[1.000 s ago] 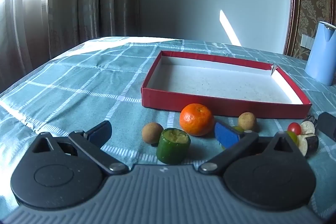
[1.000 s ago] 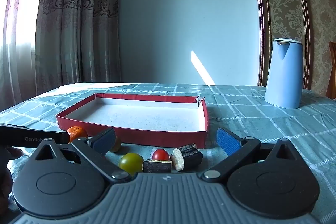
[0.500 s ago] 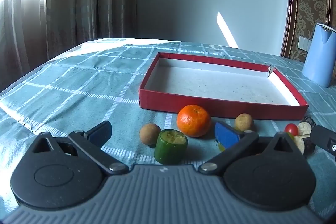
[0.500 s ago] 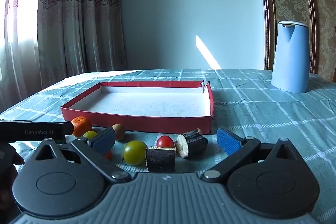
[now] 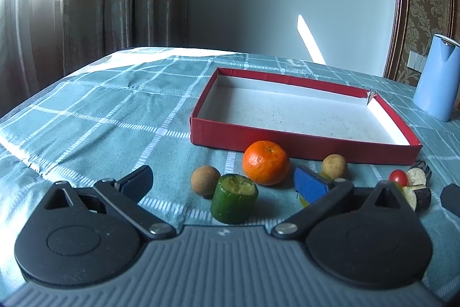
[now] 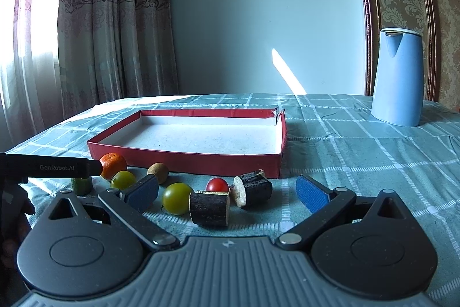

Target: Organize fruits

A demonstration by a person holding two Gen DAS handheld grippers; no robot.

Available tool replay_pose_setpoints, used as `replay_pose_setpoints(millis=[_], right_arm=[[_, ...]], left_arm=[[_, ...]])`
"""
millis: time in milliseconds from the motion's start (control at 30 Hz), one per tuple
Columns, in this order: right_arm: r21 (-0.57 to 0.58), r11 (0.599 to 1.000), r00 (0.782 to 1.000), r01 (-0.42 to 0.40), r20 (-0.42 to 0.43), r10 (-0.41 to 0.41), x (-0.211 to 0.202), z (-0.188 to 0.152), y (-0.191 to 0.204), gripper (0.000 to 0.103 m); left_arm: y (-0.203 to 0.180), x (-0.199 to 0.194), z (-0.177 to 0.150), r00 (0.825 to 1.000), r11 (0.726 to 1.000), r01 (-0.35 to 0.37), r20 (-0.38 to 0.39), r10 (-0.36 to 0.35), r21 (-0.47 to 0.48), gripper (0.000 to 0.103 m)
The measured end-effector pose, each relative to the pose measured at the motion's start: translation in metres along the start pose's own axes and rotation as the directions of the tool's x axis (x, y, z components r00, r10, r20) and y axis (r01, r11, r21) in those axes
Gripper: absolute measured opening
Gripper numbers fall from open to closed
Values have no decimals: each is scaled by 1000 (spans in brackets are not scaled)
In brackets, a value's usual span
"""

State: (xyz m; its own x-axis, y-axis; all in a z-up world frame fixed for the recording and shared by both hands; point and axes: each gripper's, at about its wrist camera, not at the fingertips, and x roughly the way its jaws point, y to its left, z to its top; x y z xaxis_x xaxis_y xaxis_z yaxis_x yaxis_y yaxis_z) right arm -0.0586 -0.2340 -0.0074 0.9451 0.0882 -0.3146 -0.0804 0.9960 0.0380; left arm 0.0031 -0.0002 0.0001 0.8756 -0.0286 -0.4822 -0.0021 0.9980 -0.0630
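A shallow red cardboard tray (image 5: 302, 144) with a speckled white floor is sitting on a teal checked tablecloth (image 5: 100, 117), straight ahead of both grippers, and its far right corner is looking torn. In front of its near wall a row of produce is lying loose on the cloth.

The left gripper (image 5: 222, 186) is hovering low with its blue, felt-like pads spread wide, clasping nothing. Between its fingers a stubby green cucumber chunk (image 5: 234, 199) is standing upright, its pale cut face rough and pulpy. Just beyond it a dimpled, glossy orange mandarin (image 5: 266, 162) is resting close to the tray wall, with a matte brown round fruit (image 5: 205, 180) to the left of it and a second brown ball (image 5: 334, 166) past the right finger. Farther to the right a small red cherry tomato (image 5: 398, 177) is sitting beside dark-skinned pieces.

The right gripper (image 6: 227, 193) is likewise splayed open and gripping nothing. Between its fingers are lying two short dark eggplant chunks (image 6: 210, 207), cylindrical with pale spongy cut faces, one (image 6: 253, 192) tipped on its side; the tomato (image 6: 217, 184) is sitting just behind them. A smooth yellow-green round fruit (image 6: 177, 198) is lying just inside the left finger, another (image 6: 123, 179) beyond that finger. Off to the far right, a smooth blue kettle (image 6: 398, 76) is standing well apart.
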Motion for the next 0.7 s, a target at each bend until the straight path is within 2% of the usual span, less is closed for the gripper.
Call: replay_pose_setpoints(millis=[67,167,700], right_arm=[[-6,1000,1000,-3,-3,3,1,0,1,102],[-9,1000,1000,-3,-11,2,2,0,1,97],[-13,1000,1000,-1,-15,1,3,-2,3,96]], left_arm=[[-1,1,1,1000,1000,0,-3,0,0,103],[0,1,0,1000,1000,0,-4,0,0,103],[2,1,-3,1000,1000,-8,-6,8,-3,103]])
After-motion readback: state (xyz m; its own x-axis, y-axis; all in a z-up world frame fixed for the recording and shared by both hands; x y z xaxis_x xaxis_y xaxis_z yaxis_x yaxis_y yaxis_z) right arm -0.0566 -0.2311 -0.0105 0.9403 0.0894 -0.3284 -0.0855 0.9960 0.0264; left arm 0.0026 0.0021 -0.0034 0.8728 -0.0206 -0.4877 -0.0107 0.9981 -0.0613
